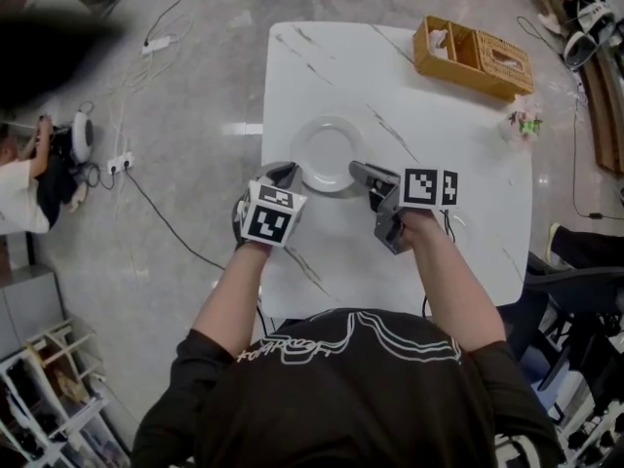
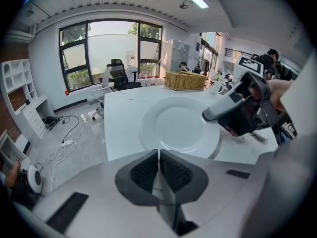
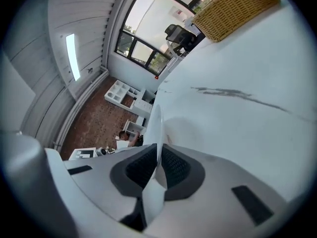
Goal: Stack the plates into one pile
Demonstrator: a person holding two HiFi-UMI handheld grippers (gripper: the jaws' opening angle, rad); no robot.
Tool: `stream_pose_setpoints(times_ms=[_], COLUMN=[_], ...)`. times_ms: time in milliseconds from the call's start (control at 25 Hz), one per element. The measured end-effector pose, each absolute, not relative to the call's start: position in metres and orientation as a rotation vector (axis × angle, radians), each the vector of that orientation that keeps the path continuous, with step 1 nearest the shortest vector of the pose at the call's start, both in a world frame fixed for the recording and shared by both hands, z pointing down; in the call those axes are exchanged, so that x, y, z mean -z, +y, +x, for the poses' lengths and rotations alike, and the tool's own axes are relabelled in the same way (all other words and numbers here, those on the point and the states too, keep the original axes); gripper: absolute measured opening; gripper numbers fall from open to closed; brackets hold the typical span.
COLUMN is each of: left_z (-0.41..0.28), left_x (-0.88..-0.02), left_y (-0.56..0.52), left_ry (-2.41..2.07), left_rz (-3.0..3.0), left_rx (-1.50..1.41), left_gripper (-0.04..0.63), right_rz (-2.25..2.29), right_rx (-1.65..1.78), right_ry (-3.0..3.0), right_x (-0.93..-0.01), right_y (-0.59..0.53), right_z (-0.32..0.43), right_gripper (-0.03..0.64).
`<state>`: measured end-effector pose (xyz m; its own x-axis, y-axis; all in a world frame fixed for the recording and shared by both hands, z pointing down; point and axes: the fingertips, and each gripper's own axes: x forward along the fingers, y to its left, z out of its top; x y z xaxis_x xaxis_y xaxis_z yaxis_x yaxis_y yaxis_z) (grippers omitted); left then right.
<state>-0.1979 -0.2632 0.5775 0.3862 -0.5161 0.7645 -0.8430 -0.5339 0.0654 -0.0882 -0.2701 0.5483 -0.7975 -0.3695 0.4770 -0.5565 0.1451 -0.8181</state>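
Note:
A white plate (image 1: 327, 152) lies on the white marble table (image 1: 439, 135), near its left edge. My right gripper (image 1: 358, 170) is at the plate's near right rim. In the right gripper view the rim (image 3: 156, 128) runs edge-on between the dark pads, so the right gripper (image 3: 159, 150) is shut on the plate. My left gripper (image 1: 285, 172) sits at the plate's near left rim. Its jaws (image 2: 158, 155) are pressed together with nothing between them, and the plate (image 2: 178, 125) lies just beyond their tips. The right gripper (image 2: 237, 110) shows there too, reaching over the plate's right side.
A wicker basket (image 1: 473, 57) stands at the table's far right corner, with a small green item (image 1: 526, 122) near the right edge. Cables and a power strip (image 1: 146, 47) lie on the floor to the left. A person (image 1: 19, 178) sits on the floor at far left.

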Motion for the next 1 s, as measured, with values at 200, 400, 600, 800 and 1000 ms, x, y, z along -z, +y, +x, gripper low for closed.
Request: stream_pose_setpoints(times_ms=[200,400,600,800,1000], left_z=[-0.194,-0.192,-0.176,-0.139,-0.124], left_x=[-0.570,-0.550,-0.529,-0.496,-0.467], left_y=[-0.252,-0.229,-0.194,-0.150,-0.127], left_ry=[-1.170,-1.164,-1.143,-1.167,-1.144], left_rz=[2.179,2.176,2.169,2.257,2.317], left_rx=[-0.980,-0.950,-0.848,-0.842,-0.808], left_gripper=[0.034,0.034,0.034,0.034,0.034], right_rz=[0.963,0.976,0.980,1.014,1.053], right_rx=[-1.775,-1.841,-1.882,-1.877,-1.868], right_ry=[-2.282,-2.309,-2.369,-2.425,-2.470], right_x=[-0.539,-0.523,-0.498,-0.472,-0.446], right_y=[-0.271,-0.262,-0.240,-0.198,-0.178], right_z=[-0.086,-0.077,-0.056,-0.014,-0.001], right_gripper=[0.038,0.038,0.038,0.038,0.038])
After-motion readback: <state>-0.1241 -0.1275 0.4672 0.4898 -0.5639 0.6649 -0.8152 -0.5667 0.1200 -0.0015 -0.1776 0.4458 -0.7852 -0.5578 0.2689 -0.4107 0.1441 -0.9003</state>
